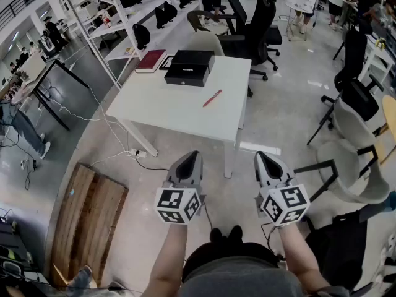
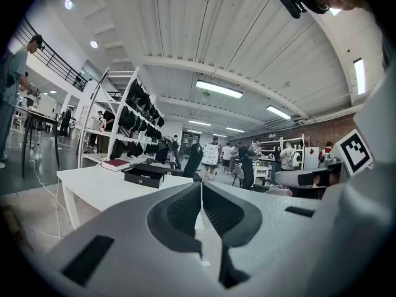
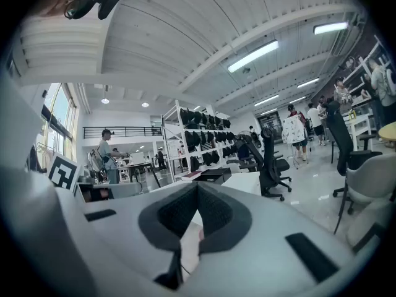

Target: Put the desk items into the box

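Note:
A white table point(image 1: 161, 107) stands ahead of me. At its far edge sits a black box point(image 1: 187, 73) with its lid point(image 1: 194, 57) laid back, and a dark red book point(image 1: 150, 60) lies left of it. A red pen point(image 1: 212, 98) lies alone toward the table's right side. My left gripper point(image 1: 192, 154) and right gripper point(image 1: 260, 156) are held side by side short of the table's near edge, both shut and empty. The left gripper view shows the closed left gripper point(image 2: 202, 184) with the box point(image 2: 144, 175) and book point(image 2: 116, 163) beyond. The right gripper point(image 3: 197, 187) points at the box point(image 3: 215, 174).
A black office chair point(image 1: 257, 23) and a beige chair point(image 1: 207, 42) stand behind the table. More chairs point(image 1: 352, 135) are at the right. A shelf rack point(image 1: 117, 17) runs along the back left. A wooden pallet point(image 1: 86, 218) and cables point(image 1: 93, 119) lie on the floor at left.

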`<state>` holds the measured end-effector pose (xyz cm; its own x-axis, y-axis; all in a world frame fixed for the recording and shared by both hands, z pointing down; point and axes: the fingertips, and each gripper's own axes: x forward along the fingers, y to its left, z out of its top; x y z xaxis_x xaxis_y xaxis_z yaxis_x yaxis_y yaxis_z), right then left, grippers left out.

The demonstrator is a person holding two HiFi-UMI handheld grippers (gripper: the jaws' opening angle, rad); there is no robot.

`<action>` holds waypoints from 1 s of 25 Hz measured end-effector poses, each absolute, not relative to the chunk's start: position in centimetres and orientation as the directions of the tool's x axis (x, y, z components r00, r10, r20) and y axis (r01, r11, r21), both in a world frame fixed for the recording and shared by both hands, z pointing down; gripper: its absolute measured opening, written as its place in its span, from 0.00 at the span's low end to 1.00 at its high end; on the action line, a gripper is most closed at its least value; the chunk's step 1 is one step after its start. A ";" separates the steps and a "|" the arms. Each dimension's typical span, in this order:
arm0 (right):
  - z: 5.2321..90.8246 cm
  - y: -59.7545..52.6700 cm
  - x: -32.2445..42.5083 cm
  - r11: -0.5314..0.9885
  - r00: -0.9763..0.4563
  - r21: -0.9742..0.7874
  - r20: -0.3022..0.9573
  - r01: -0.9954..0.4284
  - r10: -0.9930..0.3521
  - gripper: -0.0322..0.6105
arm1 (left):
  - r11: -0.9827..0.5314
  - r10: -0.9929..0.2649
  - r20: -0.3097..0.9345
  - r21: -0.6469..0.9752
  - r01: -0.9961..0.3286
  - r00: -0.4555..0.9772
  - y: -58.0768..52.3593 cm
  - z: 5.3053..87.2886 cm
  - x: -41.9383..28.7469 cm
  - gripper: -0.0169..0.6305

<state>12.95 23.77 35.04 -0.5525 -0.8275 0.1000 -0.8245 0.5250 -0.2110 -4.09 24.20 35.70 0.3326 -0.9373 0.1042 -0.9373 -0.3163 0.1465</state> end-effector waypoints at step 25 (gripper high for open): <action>35.4 22.3 16.0 0.568 -0.598 -0.239 0.072 -0.788 -0.799 0.06 | -0.299 -0.941 0.122 0.137 -0.944 0.316 21.2 37.3 -1.0 0.16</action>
<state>15.97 22.27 35.37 -0.5976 -0.7986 0.0717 -0.7876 0.5679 -0.2390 -1.01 21.16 37.32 0.3160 -0.9409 0.1216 -0.9442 -0.2994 0.1375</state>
